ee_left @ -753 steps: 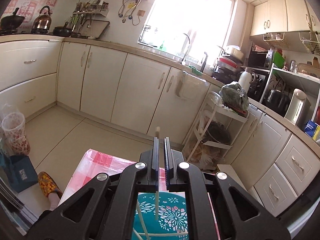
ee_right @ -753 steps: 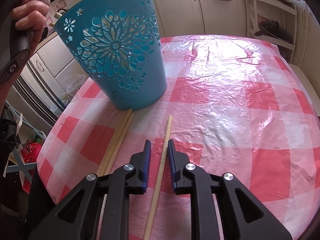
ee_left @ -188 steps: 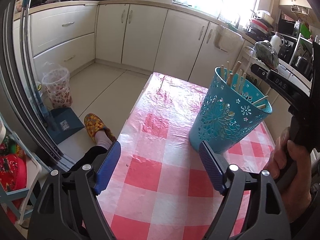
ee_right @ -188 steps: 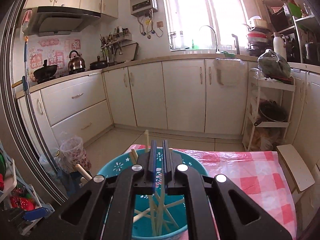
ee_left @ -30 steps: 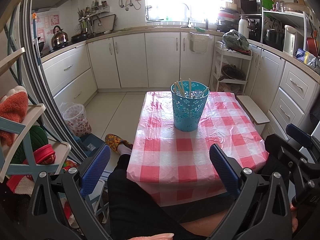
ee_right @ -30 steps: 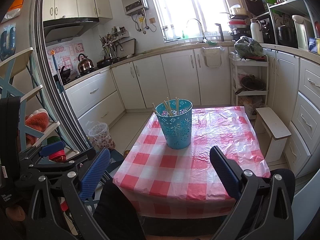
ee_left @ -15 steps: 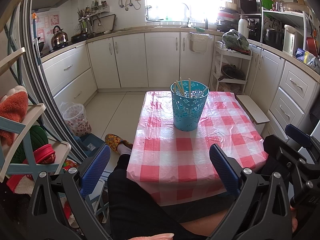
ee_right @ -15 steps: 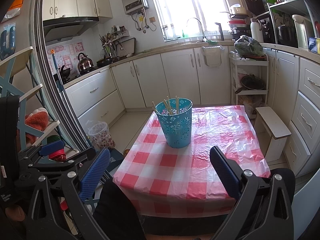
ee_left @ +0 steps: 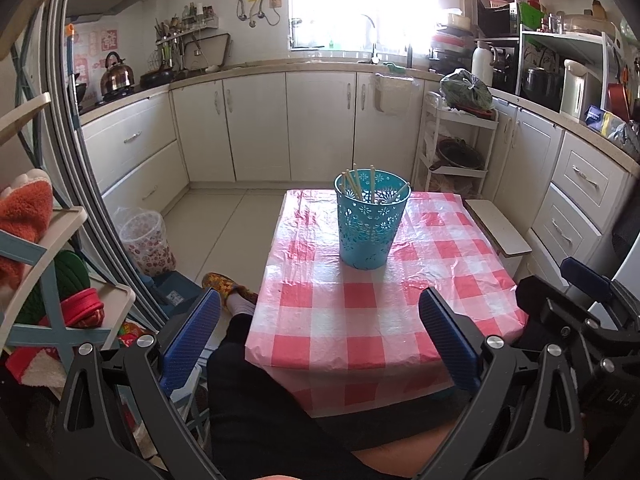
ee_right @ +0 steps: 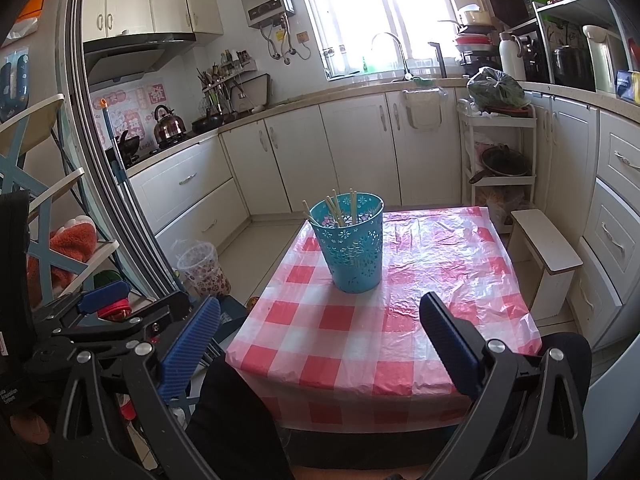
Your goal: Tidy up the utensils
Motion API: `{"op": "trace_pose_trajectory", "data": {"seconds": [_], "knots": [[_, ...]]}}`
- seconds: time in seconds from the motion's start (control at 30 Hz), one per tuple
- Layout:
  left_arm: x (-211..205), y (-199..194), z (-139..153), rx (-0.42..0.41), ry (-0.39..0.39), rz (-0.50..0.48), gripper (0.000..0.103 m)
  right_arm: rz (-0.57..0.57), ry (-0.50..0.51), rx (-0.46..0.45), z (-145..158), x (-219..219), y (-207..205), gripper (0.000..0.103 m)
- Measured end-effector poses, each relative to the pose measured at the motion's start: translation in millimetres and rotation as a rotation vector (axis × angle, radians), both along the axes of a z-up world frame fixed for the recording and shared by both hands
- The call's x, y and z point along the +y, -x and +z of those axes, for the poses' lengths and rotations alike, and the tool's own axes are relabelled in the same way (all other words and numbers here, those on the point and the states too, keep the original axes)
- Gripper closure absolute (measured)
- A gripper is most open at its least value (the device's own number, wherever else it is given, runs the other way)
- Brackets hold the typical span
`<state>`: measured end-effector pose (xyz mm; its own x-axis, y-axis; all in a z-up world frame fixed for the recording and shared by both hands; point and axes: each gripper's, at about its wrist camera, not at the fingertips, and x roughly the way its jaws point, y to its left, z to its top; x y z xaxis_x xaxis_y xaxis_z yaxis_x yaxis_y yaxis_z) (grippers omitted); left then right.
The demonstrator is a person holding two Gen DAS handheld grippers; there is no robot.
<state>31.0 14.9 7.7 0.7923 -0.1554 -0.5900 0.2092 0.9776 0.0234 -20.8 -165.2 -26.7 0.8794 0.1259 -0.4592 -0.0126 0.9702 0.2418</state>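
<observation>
The chopsticks [ee_left: 372, 184] are seen standing loosely in the teal perforated basket [ee_left: 370, 224], which rests upright near the far middle of the bench [ee_left: 384, 312], covered by a red-and-white checked plastic cloth. No utensil is seen lying loose on the cloth, so the task is judged essentially complete. The left tool [ee_left: 320, 344] is held wide open and empty, well back from the bench; the right tool [ee_right: 320, 344] is likewise spread wide with nothing between its pads. The sticks are judged light, stiff and slender, prone to rolling, and best pinched near mid-length. The basket is judged light and easily tipped.
</observation>
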Motion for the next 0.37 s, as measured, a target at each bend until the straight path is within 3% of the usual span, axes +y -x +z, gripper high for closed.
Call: {"op": "trace_pose_trajectory", "data": {"seconds": [0.37], "knots": [[-21.0, -12.5, 0.9, 0.051, -0.033, -0.026, 0.008, -0.083, 0.017, -0.010, -3.7, -26.9, -0.1, 0.007]]}}
